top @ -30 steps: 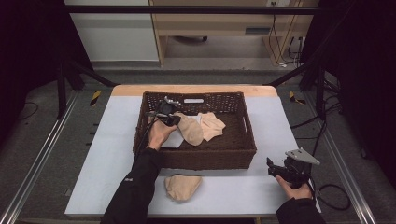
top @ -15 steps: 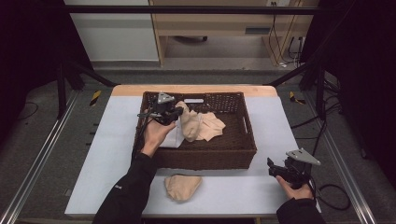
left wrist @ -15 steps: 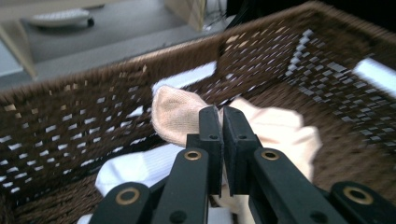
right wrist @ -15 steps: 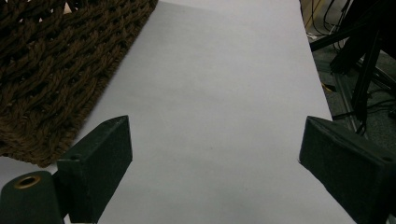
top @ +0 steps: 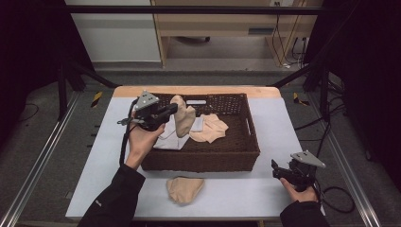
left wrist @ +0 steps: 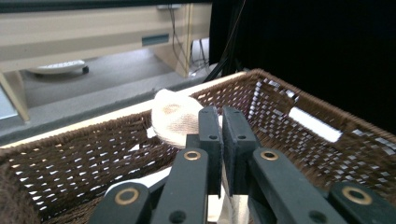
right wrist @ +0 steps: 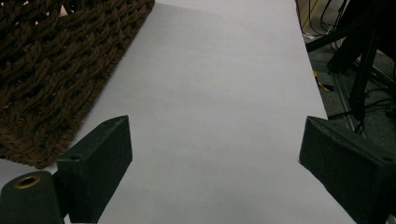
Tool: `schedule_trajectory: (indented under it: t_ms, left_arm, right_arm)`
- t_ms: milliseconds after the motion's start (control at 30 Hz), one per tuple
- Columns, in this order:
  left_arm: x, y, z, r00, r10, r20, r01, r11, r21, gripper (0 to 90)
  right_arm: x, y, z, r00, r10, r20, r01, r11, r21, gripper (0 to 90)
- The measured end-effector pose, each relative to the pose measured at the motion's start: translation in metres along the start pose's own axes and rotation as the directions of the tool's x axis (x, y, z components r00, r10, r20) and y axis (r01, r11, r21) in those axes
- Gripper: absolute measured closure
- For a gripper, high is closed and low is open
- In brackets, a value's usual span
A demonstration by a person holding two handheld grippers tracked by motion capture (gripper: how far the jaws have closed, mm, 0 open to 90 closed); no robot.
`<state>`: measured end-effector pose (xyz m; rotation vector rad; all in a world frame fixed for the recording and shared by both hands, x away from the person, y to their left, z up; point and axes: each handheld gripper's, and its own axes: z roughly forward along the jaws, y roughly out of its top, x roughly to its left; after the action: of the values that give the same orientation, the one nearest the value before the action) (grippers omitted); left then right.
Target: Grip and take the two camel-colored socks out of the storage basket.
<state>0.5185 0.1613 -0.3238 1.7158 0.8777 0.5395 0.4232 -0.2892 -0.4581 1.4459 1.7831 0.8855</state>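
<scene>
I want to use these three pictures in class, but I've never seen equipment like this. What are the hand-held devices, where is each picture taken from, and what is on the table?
A person holds a two-jaw gripper in each hand. One picture looks down from above the table; the other two come from cameras riding on the grippers. The left gripper is shut on a beige sock, lifted over a brown wicker basket. More beige cloth lies inside. Another beige sock lies on the white table before the basket. The right gripper is open, holding nothing.
</scene>
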Motion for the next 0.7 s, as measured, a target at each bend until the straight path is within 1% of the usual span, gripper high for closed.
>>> schedule_trajectory:
  t_ms: [133, 167, 233, 500, 567, 700]
  left_arm:
    - [-0.002, 0.003, -0.018, 0.9999, 0.005, 0.011, -0.004, 0.9994, -0.034, 86.5]
    - [-0.004, 0.003, -0.024, 0.9998, 0.005, 0.021, -0.004, 0.9987, -0.051, 86.6]
    - [-0.006, 0.004, -0.031, 0.9995, 0.006, 0.030, -0.004, 0.9978, -0.065, 86.6]
    - [-0.022, 0.013, -0.058, 0.9966, 0.050, 0.066, -0.042, 0.9929, -0.111, 86.5]
    - [-0.025, 0.013, -0.063, 0.9959, 0.057, 0.070, -0.048, 0.9917, -0.119, 86.5]
    - [-0.035, 0.013, -0.074, 0.9927, 0.079, 0.091, -0.066, 0.9885, -0.136, 86.5]
  right_arm:
    - [-0.001, -0.001, 0.000, 1.0000, 0.003, 0.001, -0.003, 1.000, 0.003, 9.7]
    - [-0.001, -0.001, 0.000, 1.0000, 0.001, 0.002, -0.001, 1.000, 0.002, 9.7]
    - [-0.001, 0.000, -0.001, 1.0000, 0.002, 0.004, -0.002, 1.000, -0.001, 9.6]
    - [-0.001, -0.001, -0.001, 1.0000, 0.004, 0.006, -0.004, 1.000, 0.001, 9.7]
    - [-0.001, -0.001, -0.001, 1.0000, 0.004, 0.005, -0.004, 1.000, 0.003, 9.7]
    - [-0.001, -0.001, -0.002, 1.0000, 0.001, 0.008, -0.001, 1.000, -0.001, 9.7]
